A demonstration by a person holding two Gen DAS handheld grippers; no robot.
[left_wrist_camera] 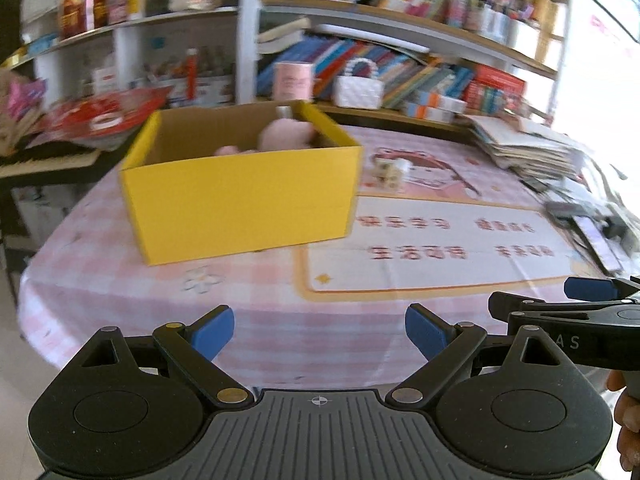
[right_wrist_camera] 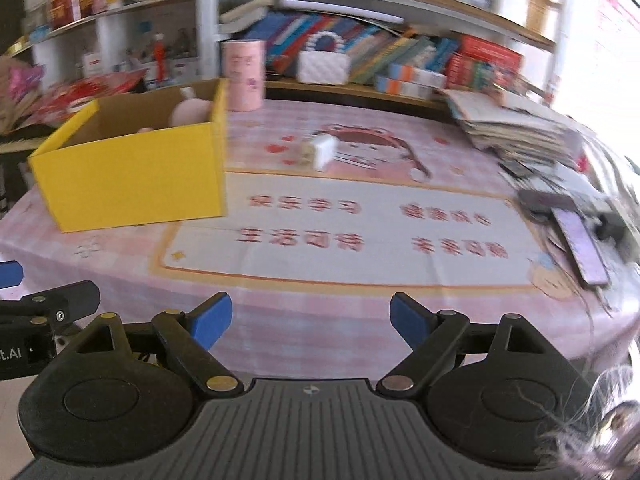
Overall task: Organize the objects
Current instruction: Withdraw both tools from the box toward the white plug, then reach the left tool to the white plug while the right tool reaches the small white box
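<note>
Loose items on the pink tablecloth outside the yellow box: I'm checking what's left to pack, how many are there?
1: a small white object lies on the tablecloth right of the yellow box. The cluttered right edge may hide more.

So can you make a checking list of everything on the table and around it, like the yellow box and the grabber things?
Surface: round table with a pink checked cartoon cloth.
Job's things: open yellow cardboard box holding a pink plush toy; small white and beige block-like item lying on the cloth right of the box.
Clutter: messy paper stack and dark flat items at the right edge; pink cylinder tin.
Grippers: left gripper open, empty; right gripper open, empty, its blue fingers apart.
Cables: nothing seen.
Surroundings: shelves crowded with books; white woven handbag.
</note>
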